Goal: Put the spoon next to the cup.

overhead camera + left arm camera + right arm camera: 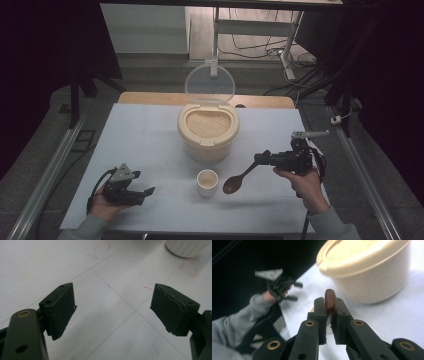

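Observation:
A cream rice container (208, 134) stands mid-table with its clear lid (209, 83) swung up, full of rice. In front of it sits a small white cup (207, 182). My right gripper (261, 159) is shut on the handle of a brown wooden spoon (237, 180), whose bowl hangs just right of the cup and slightly above the table. In the right gripper view the spoon (330, 301) sits edge-on between the jaws, with the container (367, 270) beyond. My left gripper (145, 194) rests open at the front left, low over the table. Its jaws stand wide apart in the left gripper view (112, 308).
A white sheet (150, 145) with faint red marks covers the table, and the cup's base (186, 247) shows at the top right of the left gripper view. Metal rails run along both sides. A desk frame and cables stand on the floor beyond the far edge.

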A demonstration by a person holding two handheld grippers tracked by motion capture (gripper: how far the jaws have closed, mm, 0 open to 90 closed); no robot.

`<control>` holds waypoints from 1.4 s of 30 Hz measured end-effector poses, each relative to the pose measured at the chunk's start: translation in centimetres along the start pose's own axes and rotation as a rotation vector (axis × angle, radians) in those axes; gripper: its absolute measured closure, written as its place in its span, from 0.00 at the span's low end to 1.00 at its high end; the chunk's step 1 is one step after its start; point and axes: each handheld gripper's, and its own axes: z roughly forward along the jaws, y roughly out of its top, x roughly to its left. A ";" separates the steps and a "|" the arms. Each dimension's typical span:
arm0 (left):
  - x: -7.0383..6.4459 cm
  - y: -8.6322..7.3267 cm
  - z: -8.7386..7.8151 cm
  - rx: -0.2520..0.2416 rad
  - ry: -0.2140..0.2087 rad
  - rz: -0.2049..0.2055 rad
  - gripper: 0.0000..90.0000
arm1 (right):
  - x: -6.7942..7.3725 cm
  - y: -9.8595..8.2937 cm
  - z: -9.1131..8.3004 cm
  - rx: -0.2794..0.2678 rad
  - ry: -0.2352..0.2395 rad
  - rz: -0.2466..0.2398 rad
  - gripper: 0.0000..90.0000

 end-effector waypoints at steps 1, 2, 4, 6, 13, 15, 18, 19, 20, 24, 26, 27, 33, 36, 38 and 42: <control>0.0 0.0 0.0 0.000 -0.001 0.002 0.22 | -0.1 0.0 0.3 0.025 0.023 0.004 0.92; -0.1 0.0 0.0 -0.001 -0.002 0.004 0.22 | -0.1 -0.1 0.6 0.040 0.031 0.006 0.92; -0.1 0.0 0.0 0.000 -0.003 0.005 0.22 | -0.2 -0.2 1.1 0.064 0.031 0.000 0.92; 0.0 0.0 0.0 0.001 -0.003 0.001 0.22 | -0.2 -0.4 1.6 0.085 0.030 -0.001 0.92; 0.0 0.0 0.0 0.002 -0.002 0.001 0.22 | -1.0 -1.0 3.2 0.142 0.032 0.007 0.92; 0.0 0.0 0.0 0.002 -0.002 0.002 0.22 | -1.1 -1.2 3.5 0.159 0.035 0.014 0.92; 0.0 0.0 0.0 0.002 -0.002 0.002 0.22 | -1.1 -1.4 3.9 0.187 0.035 0.020 0.92; 0.0 0.0 0.0 0.003 -0.003 0.003 0.22 | -1.1 -1.5 4.0 0.195 0.036 0.022 0.92; 0.0 0.0 0.0 0.003 -0.002 0.004 0.22 | -1.2 -1.6 4.2 0.209 0.035 0.022 0.92; 0.0 0.0 0.0 0.004 -0.002 0.003 0.22 | -1.2 -1.8 5.0 0.248 0.026 0.020 0.92; 0.0 0.0 0.0 0.003 -0.002 0.003 0.22 | -1.3 -1.8 5.3 0.263 0.023 0.022 0.92; 0.0 0.0 0.0 0.004 -0.002 0.003 0.22 | -1.4 -1.9 5.5 0.264 0.022 0.023 0.92; 0.0 -0.1 0.0 0.005 -0.002 0.004 0.22 | -1.8 -1.7 6.1 0.260 0.007 0.034 0.90; 0.1 -0.1 0.1 0.006 -0.003 0.003 0.22 | -2.2 -1.7 6.4 0.245 -0.027 0.027 0.88; 0.0 -0.1 0.1 0.004 -0.008 0.006 0.22 | -2.3 -1.7 6.6 0.236 -0.064 0.009 0.85; 0.0 -0.1 0.1 0.006 -0.008 0.010 0.21 | -2.7 -1.8 6.9 0.227 -0.103 -0.020 0.82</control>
